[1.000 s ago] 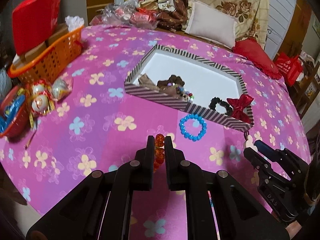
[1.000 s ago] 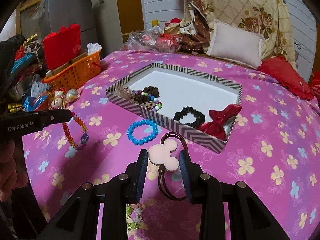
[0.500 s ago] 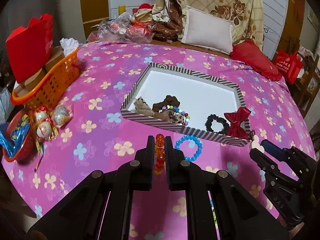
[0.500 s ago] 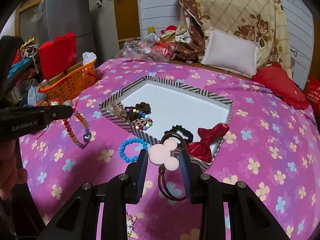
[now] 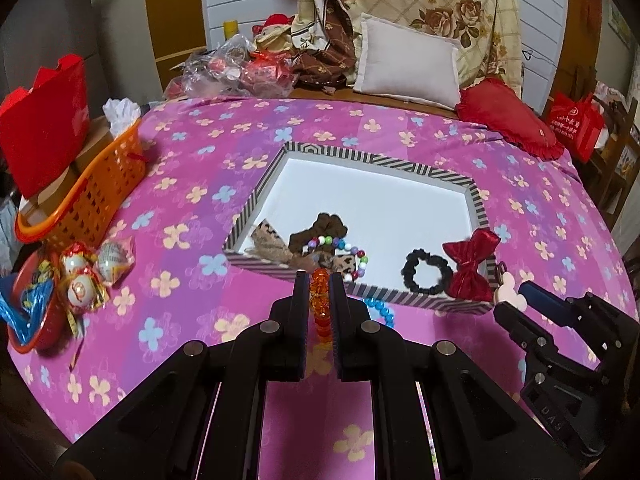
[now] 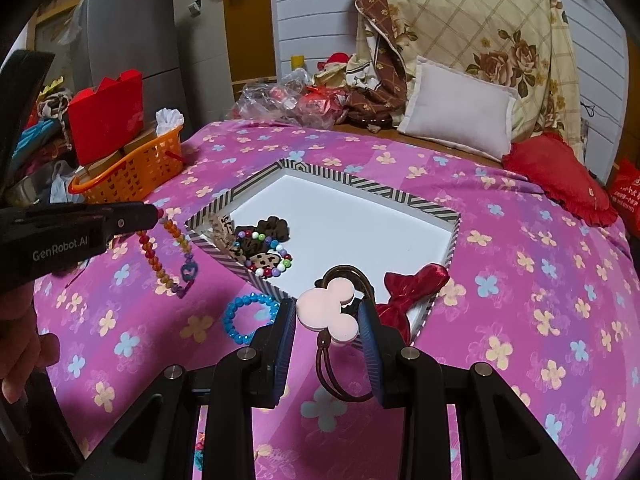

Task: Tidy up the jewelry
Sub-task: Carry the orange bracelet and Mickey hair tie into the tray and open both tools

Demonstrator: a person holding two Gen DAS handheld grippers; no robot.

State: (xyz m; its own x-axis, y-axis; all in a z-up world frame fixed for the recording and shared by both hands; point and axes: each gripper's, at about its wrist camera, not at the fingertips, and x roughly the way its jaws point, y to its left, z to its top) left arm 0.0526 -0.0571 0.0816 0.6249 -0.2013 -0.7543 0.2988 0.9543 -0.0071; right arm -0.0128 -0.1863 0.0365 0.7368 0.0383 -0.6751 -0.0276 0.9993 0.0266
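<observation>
My left gripper (image 5: 319, 280) is shut on an orange bead bracelet (image 5: 320, 300), lifted just short of the striped box (image 5: 372, 160). In the right wrist view that bracelet (image 6: 164, 252) dangles from the left gripper (image 6: 158, 213), with a purple heart charm low on it. My right gripper (image 6: 327, 316) is shut on a pink mouse-head hair tie (image 6: 329, 312), its brown elastic loop hanging below, over the box's near corner. The box (image 6: 368, 188) holds a red bow (image 6: 412, 286), a beaded bracelet (image 6: 272, 256) and brown scrunchies. A blue bead bracelet (image 6: 248, 316) lies on the cloth beside the box.
The table carries a pink flowered cloth (image 5: 192, 216). An orange basket (image 5: 92, 192) with a red box stands at the left, wrapped ornaments (image 5: 92, 272) near it. Pillows (image 5: 408, 68) and plastic bags (image 5: 236, 68) line the far side. A hand (image 6: 16, 352) shows at the left edge.
Both grippers have risen and drawn closer to the striped box with their loads. The box now sits lower and nearer in both views, and the blue bracelet is partly hidden behind my left fingers.
</observation>
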